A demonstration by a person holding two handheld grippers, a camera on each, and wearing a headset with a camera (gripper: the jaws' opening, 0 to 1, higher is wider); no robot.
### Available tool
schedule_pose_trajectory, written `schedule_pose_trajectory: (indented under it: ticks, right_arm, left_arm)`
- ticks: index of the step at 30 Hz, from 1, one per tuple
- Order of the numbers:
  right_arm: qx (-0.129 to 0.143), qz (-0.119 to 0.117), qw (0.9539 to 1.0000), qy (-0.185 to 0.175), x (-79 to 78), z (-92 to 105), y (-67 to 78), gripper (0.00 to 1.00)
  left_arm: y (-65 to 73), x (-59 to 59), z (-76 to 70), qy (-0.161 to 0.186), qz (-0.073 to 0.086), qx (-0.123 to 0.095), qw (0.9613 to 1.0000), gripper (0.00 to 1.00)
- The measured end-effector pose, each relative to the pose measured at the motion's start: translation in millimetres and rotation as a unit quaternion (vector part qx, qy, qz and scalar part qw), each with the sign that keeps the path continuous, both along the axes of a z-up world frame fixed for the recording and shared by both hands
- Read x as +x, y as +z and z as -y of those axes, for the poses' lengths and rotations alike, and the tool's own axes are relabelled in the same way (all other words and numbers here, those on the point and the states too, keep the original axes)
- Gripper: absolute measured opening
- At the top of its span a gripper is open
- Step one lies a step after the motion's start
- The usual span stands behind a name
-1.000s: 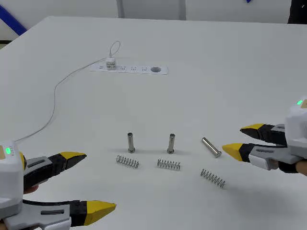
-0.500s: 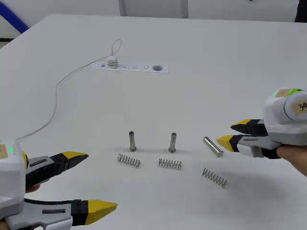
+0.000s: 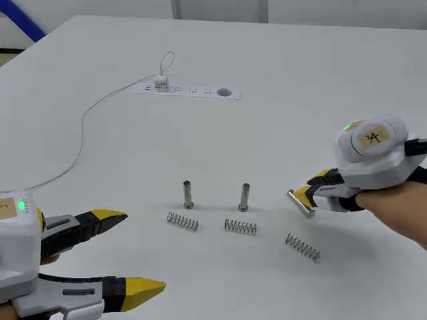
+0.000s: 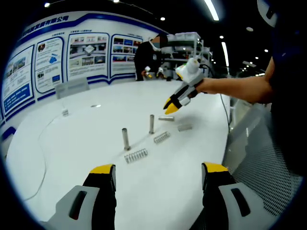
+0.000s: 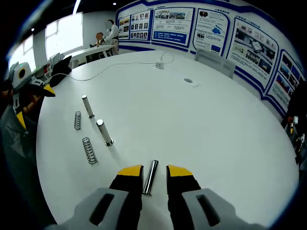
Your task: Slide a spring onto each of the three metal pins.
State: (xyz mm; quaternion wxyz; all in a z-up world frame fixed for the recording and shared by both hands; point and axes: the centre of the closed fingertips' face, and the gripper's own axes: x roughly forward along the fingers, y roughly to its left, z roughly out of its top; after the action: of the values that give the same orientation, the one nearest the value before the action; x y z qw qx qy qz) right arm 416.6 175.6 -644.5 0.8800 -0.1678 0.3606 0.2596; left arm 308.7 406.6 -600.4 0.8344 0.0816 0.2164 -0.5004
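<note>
Where the right claw (image 5: pixel 154 171) straddles the lying pin (image 5: pixel 150 177), grip unclear; left claw (image 4: pixel 158 168) gapes.

The head view looks forward and down from the near edge of the desk (image 3: pixel 300 67), with the pins (image 3: pixel 244 197) and springs (image 3: pixel 240 227) at middle distance. The left gripper view sits low at the near left, facing right across the desk. The right gripper view looks leftward from the right, close over the lying pin (image 5: pixel 150 176). All three views share the pins and springs.
</note>
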Motion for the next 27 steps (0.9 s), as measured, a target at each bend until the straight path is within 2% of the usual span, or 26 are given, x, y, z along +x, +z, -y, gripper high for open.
schedule_pose_trajectory:
  ticks: [8,13,27]
  right_arm:
    - [-0.009,-0.027,0.9996,-0.008,9.8,-5.3,-14.7,0.16]
    - [-0.013,-0.047,0.9987,-0.017,10.7,-5.0,-24.2,0.14]
    - [-0.006,-0.071,0.9967,-0.038,12.5,-4.2,-30.7,0.11]
  left_arm:
    - [-1.2,-0.6,0.1,-0.003,0.000,0.005,1.0000,0.74]
    - [-1.1,-0.3,-0.4,-0.002,0.001,0.005,1.0000,0.73]
    - [-2.9,-0.3,-0.7,-0.003,-0.003,0.007,1.0000,0.73]
